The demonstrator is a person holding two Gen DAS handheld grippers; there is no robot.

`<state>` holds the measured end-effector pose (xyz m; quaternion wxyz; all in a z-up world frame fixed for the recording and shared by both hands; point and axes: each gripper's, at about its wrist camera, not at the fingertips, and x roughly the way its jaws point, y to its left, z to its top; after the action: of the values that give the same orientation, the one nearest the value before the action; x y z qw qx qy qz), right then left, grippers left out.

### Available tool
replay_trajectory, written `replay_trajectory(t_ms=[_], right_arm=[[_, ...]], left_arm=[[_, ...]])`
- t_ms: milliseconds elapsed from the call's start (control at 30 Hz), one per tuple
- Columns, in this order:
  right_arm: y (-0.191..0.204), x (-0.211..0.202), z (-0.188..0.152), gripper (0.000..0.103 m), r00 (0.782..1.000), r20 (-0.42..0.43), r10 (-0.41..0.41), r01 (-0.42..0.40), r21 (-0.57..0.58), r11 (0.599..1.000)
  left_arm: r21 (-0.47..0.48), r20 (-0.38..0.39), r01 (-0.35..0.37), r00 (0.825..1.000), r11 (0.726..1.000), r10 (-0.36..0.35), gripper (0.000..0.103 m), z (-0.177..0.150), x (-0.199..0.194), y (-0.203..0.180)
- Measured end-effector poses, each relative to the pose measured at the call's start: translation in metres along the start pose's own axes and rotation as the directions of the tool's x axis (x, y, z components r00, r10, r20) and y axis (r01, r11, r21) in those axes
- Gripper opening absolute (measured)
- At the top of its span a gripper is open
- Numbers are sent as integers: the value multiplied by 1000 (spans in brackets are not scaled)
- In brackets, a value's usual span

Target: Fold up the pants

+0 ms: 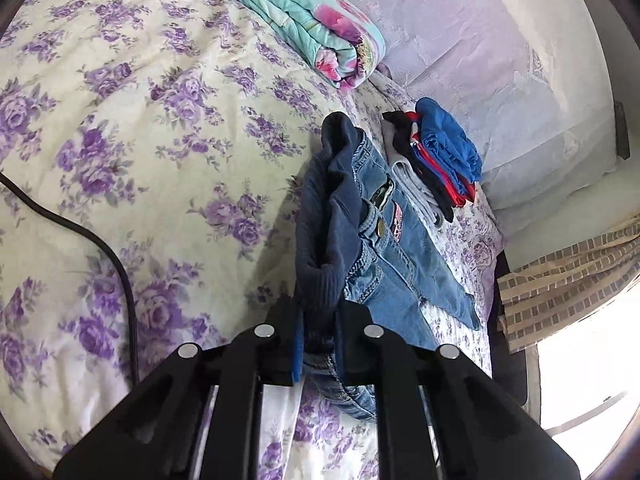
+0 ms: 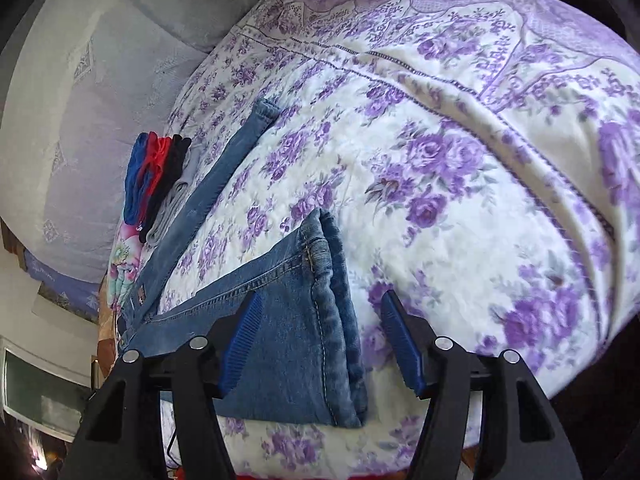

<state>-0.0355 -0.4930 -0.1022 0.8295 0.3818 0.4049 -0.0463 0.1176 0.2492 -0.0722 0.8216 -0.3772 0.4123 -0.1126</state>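
A pair of blue jeans [image 1: 384, 248] lies on the purple-flowered bedspread [image 1: 140, 120]. My left gripper [image 1: 320, 320] is shut on the dark bunched waistband, which stands up between the blue pads. In the right wrist view one leg's hem end [image 2: 280, 360] lies under my right gripper [image 2: 320, 304], whose jaws stand wide apart. Its left pad is over the denim and its right pad over the bedspread [image 2: 440, 200], neither pressing. The other leg [image 2: 224, 176] stretches away toward the far left.
A stack of folded blue, red, black and grey clothes [image 1: 440, 160] [image 2: 156, 176] lies beside the jeans. A folded floral blanket [image 1: 312, 20] sits near the pale pillows [image 1: 500, 60]. A black cable [image 1: 100, 248] crosses the bedspread at left. The bed's edge drops off at right.
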Motion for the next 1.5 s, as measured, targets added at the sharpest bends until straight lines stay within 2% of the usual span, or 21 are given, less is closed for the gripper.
replay_trajectory(t_ms=[67,100,133,300,433,533,633,667,733,833,933,1033,1100,1133,1200,1300,1333,1367,1433,1467,1500], right_arm=[[14,14,4,57,1000,14,-7,8,-92,996],[23,19,8,30,1000,9,9,-7,-149,989],[29,26,13,16,1000,-14,22,-24,-172,985],[63,40,55,14,998,-15,66,-67,-249,966],[56,71,61,18,994,-85,-74,47,-283,958],[42,68,59,24,997,-71,-34,16,-242,970],[50,30,59,32,990,114,-77,102,-229,968],[57,19,57,32,981,176,-86,128,-247,960],[77,9,54,32,977,208,-40,104,-304,947],[122,27,35,32,992,80,93,-54,-395,917],[166,64,4,32,982,-85,171,-191,-446,875],[186,99,-19,38,961,-212,177,-258,-454,853],[183,123,-29,40,953,-277,123,-239,-442,865],[178,134,-33,36,947,-304,104,-232,-422,876],[167,140,-30,22,942,-314,117,-239,-386,891],[172,133,-18,27,938,-330,106,-232,-369,900],[180,127,-12,41,949,-298,100,-220,-404,888],[194,121,-6,52,957,-268,108,-225,-455,861],[223,116,6,54,959,-238,152,-260,-533,806],[235,116,13,56,954,-237,184,-289,-558,778],[250,118,20,61,948,-236,213,-313,-583,750]], left_arm=[[-14,21,-4,1000,1000,4,11,-3,-11,3],[-23,34,-7,999,1000,8,11,-5,-18,4],[-29,46,-16,999,999,17,11,-6,-23,6],[-83,71,-29,997,996,35,11,-19,-44,20],[-78,67,-107,991,991,112,14,-34,-37,28],[-62,81,-193,977,979,198,42,-34,-36,30],[-34,188,-249,949,968,251,46,-29,-66,18],[-7,241,-275,933,962,268,53,-26,-81,10],[41,286,-291,920,956,268,60,-18,-94,-6],[145,245,-238,949,961,198,60,-3,-75,-39],[270,138,-190,978,944,157,60,0,-23,-74],[336,91,-263,965,904,247,60,2,33,-86],[336,62,-346,936,876,346,55,10,66,-70],[315,52,-359,931,879,361,48,13,72,-59],[313,41,-312,948,897,316,48,18,71,-51],[282,50,-313,949,907,312,37,24,53,-56],[295,68,-298,954,908,292,45,27,45,-61],[327,100,-292,956,899,274,66,32,35,-69],[363,209,-355,932,862,296,91,43,21,-82],[367,275,-401,909,839,314,92,49,17,-86],[385,286,-408,906,828,313,92,55,19,-89]])
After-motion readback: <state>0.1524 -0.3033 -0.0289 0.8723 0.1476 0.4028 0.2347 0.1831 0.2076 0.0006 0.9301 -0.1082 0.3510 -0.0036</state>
